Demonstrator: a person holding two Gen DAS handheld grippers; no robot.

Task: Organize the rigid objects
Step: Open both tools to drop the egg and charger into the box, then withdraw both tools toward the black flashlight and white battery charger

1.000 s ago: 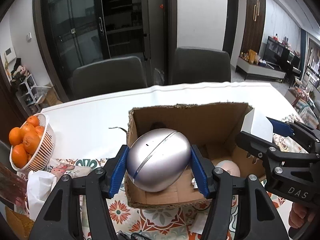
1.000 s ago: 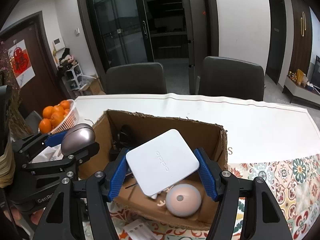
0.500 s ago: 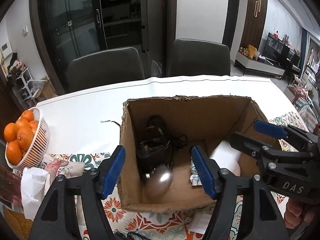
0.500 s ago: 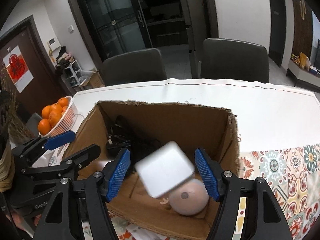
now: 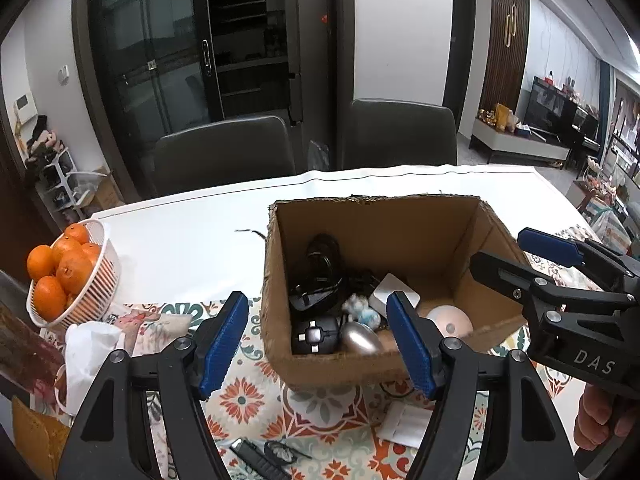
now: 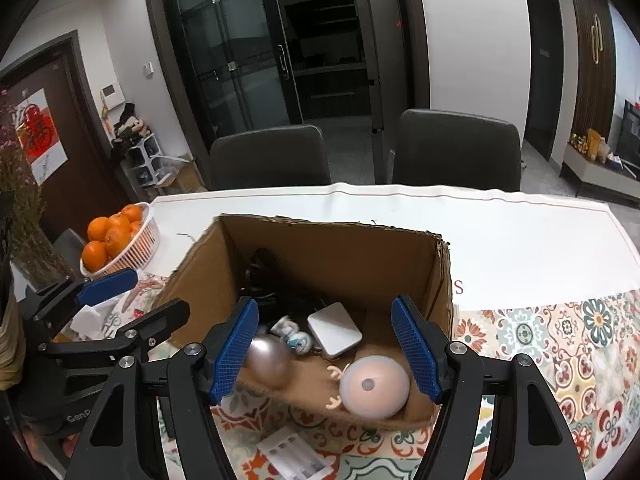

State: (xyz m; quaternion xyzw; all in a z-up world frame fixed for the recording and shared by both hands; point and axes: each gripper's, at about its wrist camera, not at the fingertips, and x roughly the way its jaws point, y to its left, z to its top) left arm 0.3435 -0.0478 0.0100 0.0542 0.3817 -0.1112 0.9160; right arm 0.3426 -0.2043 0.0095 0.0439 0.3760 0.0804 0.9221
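Note:
An open cardboard box (image 5: 376, 220) (image 6: 332, 240) stands on the table. Inside lie a silver egg-shaped object (image 5: 360, 338) (image 6: 266, 356), a white square device (image 6: 334, 330) (image 5: 390, 292), a pink round object with antlers (image 6: 374, 386) (image 5: 448, 318), a black cube (image 5: 314, 334), black cables and adapter (image 5: 320, 280) and a small white-blue figure (image 6: 294, 334). My left gripper (image 5: 318, 342) is open and empty above the box's near left side. My right gripper (image 6: 326, 346) is open and empty above the box's near edge; it also shows at the right of the left wrist view (image 5: 532, 256).
A white basket of oranges (image 5: 76, 272) (image 6: 120, 240) stands left of the box. Crumpled tissue (image 5: 90, 344) lies near it. A white flat pack (image 5: 404, 422) (image 6: 296, 452) and small dark items (image 5: 260, 454) lie on the patterned cloth before the box. Two dark chairs stand beyond the table.
Both grippers opened. The silver egg dropped from the left gripper and the white square device from the right into the box. Both grippers rose and drew back slightly.

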